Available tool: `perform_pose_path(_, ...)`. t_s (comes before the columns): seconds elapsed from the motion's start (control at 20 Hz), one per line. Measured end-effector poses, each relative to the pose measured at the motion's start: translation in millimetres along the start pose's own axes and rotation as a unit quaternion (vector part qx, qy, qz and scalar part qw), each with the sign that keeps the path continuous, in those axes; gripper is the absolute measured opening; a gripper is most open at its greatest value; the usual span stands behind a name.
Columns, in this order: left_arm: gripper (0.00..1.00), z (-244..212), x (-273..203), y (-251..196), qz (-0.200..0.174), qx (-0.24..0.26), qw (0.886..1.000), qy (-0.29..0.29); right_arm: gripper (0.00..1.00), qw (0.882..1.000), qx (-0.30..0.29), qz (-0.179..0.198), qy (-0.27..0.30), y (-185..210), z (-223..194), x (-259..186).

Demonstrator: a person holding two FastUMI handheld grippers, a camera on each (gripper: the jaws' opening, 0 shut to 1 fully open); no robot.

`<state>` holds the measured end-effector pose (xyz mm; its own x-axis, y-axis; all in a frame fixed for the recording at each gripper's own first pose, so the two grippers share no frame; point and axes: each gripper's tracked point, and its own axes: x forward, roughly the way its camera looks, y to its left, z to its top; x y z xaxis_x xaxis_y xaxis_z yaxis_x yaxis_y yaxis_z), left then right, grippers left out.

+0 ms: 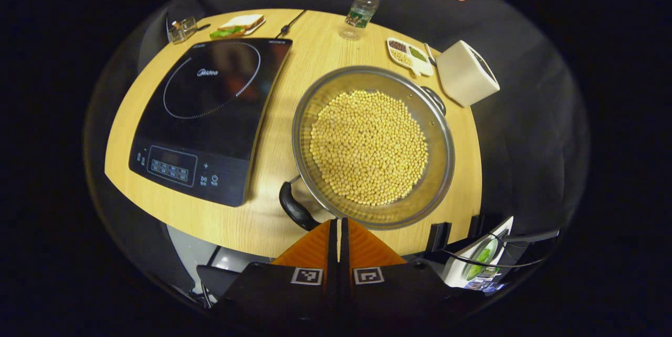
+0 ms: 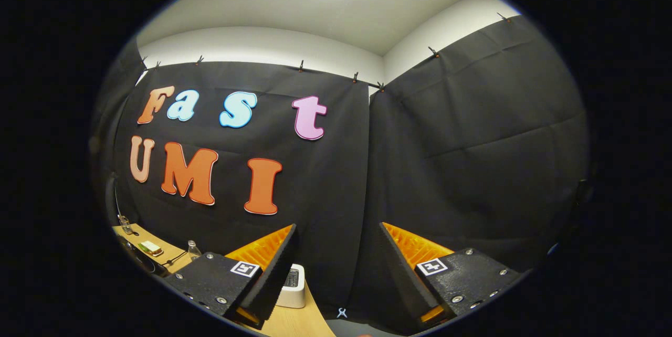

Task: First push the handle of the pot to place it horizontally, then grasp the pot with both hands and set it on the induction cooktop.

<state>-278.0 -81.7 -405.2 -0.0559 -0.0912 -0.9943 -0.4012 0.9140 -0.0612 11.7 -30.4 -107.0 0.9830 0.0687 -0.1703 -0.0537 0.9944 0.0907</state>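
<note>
Hovering over the near edge of the counter (image 1: 273, 90), the left claw (image 1: 338, 229), fingers pressed together and empty, sat just short of the pot (image 1: 374, 145) of beans beside the cooktop (image 1: 210, 116). The black handle (image 1: 295, 207) lay angled; pushing it looked next. The right claw (image 2: 336, 269) gaped wide, aimed at the wall.

A steel pot (image 1: 373, 145) full of yellow beans sits on the table just right of the black induction cooktop (image 1: 207, 116), its black handle (image 1: 295, 209) pointing toward the near-left edge.
</note>
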Motion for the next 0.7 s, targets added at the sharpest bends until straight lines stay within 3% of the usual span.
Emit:
perform_pose_path(0.35, 0.08, -23, 32, 2, -0.005, -0.036, 0.998, 0.057, 0.93, 1.0, -0.001, -0.002, 0.001, 4, 2, 3)
perform_pose_path(0.7, 0.08, -22, 57, 23, 0.031, -0.045, 0.996, 0.065, 0.93, 1.0, -0.007, 0.011, 0.017, 11, -10, 8)
